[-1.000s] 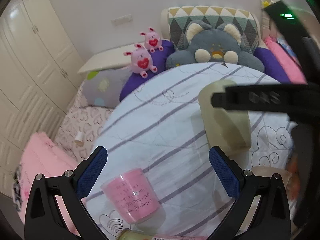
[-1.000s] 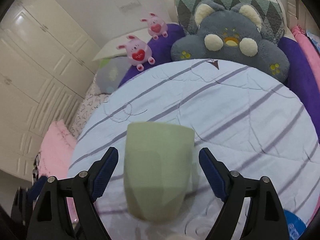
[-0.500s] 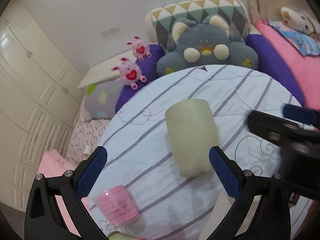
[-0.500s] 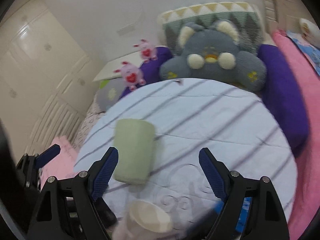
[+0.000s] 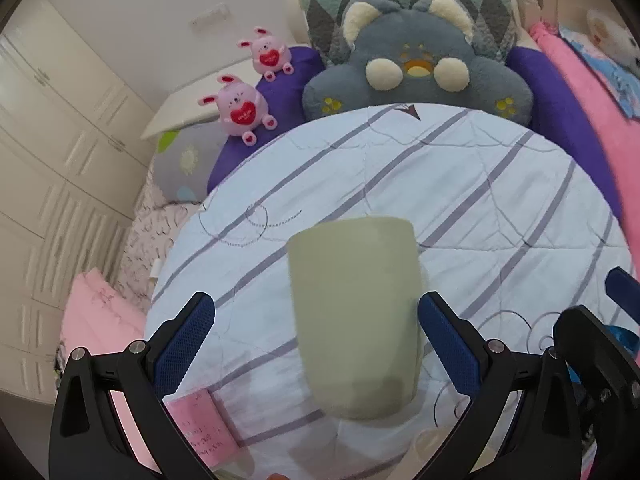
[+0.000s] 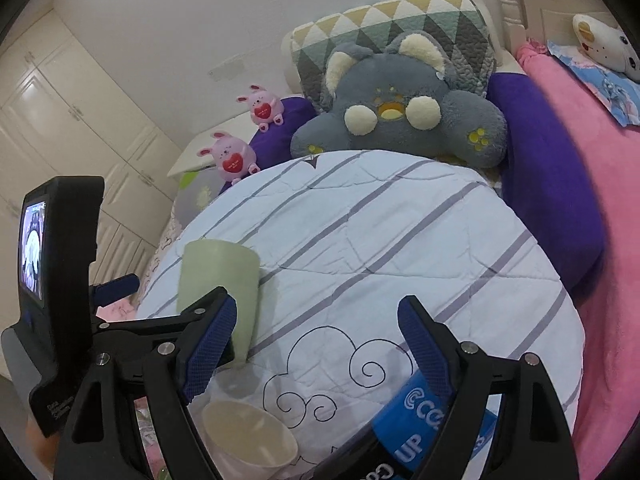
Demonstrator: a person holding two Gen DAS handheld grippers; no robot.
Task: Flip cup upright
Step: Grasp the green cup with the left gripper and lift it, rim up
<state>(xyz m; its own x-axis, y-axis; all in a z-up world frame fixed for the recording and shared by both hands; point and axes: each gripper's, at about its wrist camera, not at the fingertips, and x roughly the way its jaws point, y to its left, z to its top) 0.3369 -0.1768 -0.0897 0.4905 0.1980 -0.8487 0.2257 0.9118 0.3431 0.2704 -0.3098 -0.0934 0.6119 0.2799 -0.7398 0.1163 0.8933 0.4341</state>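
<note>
A pale green cup point(image 5: 356, 312) stands upside down on the round striped quilted table point(image 5: 460, 184). My left gripper point(image 5: 316, 344) is open, its blue pads on either side of the cup without touching it. In the right wrist view the same cup point(image 6: 218, 280) is at the left, behind my right gripper's left finger. My right gripper point(image 6: 316, 344) is open and empty over the cloud drawing on the cloth. The left gripper's body with its small screen point(image 6: 60, 280) shows at the left edge.
A pink cup with writing point(image 5: 200, 424) stands at the table's near left. A cream cup point(image 6: 248, 444) and a blue tape roll point(image 6: 424, 424) sit near the front edge. A grey plush cushion point(image 5: 416, 68), two pink bunnies point(image 5: 238, 106) and purple pillows lie behind.
My left gripper has moved in so the green cup now sits between its open pads. My right gripper has drawn back to the right, away from the cup.
</note>
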